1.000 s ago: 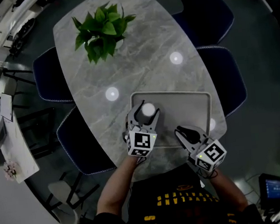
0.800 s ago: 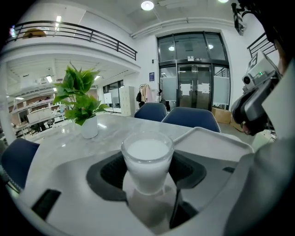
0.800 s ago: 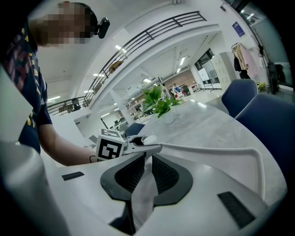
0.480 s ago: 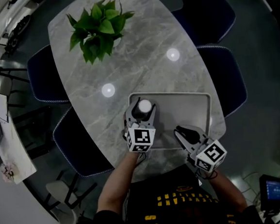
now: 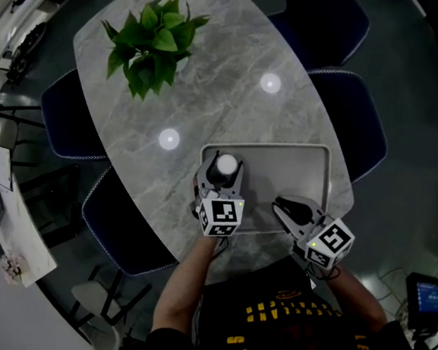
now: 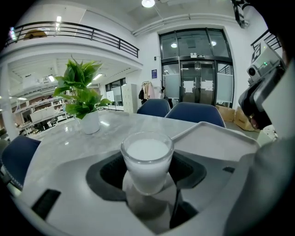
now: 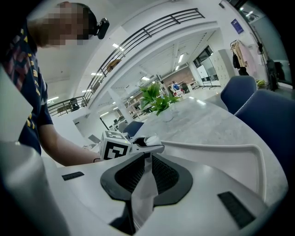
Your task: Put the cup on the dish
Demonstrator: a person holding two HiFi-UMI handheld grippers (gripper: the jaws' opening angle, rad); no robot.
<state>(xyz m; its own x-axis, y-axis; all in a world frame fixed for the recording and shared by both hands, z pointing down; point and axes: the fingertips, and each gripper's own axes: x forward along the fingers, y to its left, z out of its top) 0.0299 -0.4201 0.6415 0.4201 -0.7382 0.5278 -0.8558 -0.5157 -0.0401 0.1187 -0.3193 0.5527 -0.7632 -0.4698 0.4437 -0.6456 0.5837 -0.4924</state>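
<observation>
A small clear cup [image 5: 226, 164] filled with white liquid stands upright between the jaws of my left gripper [image 5: 222, 170], which is shut on it. The cup is over the left end of the pale grey rectangular dish [image 5: 294, 164]; I cannot tell whether its base touches the dish. In the left gripper view the cup [image 6: 146, 161] fills the middle of the left gripper [image 6: 147, 177], with the dish's rim [image 6: 216, 138] to its right. My right gripper [image 5: 292, 208] hangs at the dish's near edge, shut on nothing; in its own view the right gripper [image 7: 147, 161] faces the dish [image 7: 221, 154].
The dish lies at the near end of a grey marble table [image 5: 219, 86]. A potted green plant [image 5: 151, 47] stands at the far left end. Blue chairs [image 5: 327, 16] line both long sides. Two bright light reflections [image 5: 169, 140] lie on the tabletop.
My left gripper has carried the cup a little farther in over the dish's left end. The right gripper has kept its place.
</observation>
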